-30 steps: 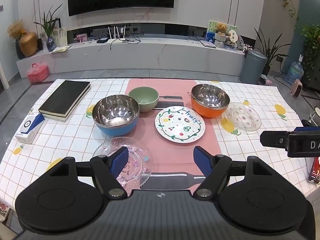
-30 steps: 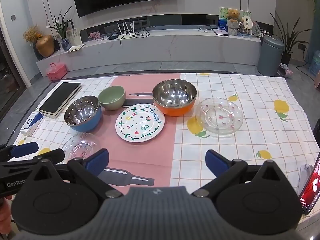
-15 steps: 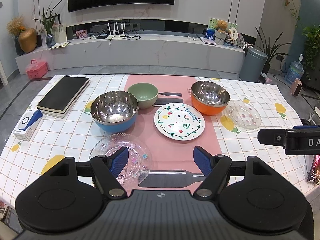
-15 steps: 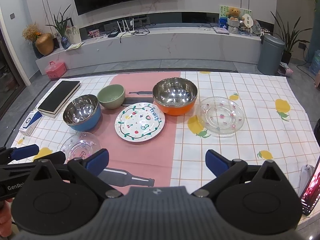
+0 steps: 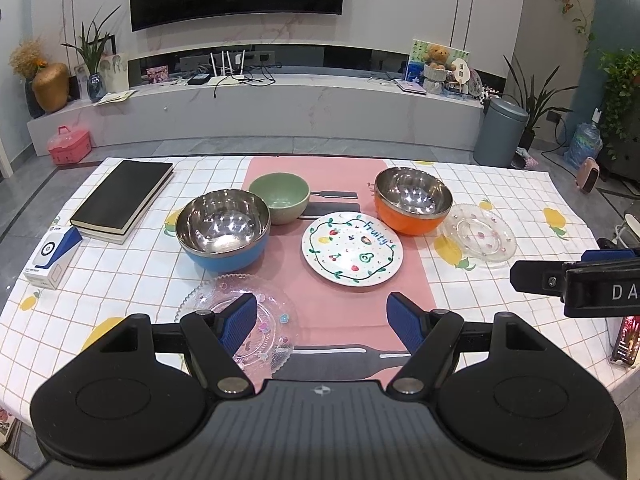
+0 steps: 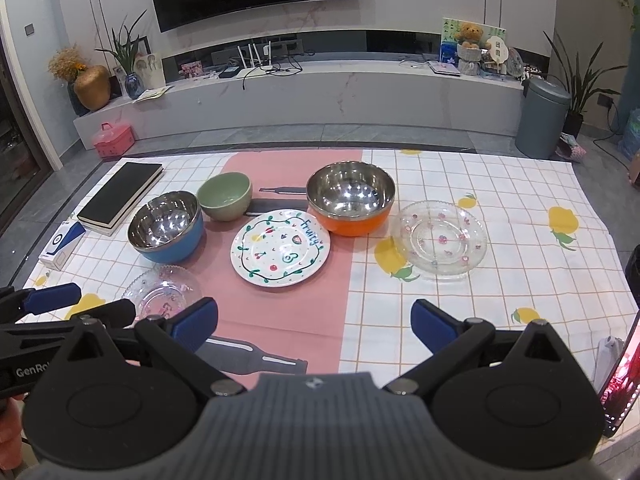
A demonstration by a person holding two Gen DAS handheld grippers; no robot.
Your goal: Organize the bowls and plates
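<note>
While both grippers hover above the near edge of the table (image 5: pixel 520 184), the left gripper (image 5: pixel 322 316) and the right gripper (image 6: pixel 314 322) are spread wide and grasp nothing. 3 bowls stand in a row: a blue bowl (image 5: pixel 223 230), a green bowl (image 5: pixel 280 197) and an orange bowl (image 5: pixel 413 200). The white fruit plate (image 5: pixel 352 248) lies between the blue and orange bowls. 1 glass plate (image 5: pixel 478 236) lies just beside the orange bowl; a 2nd glass plate (image 5: pixel 276 312) lies under the left gripper's left finger.
</note>
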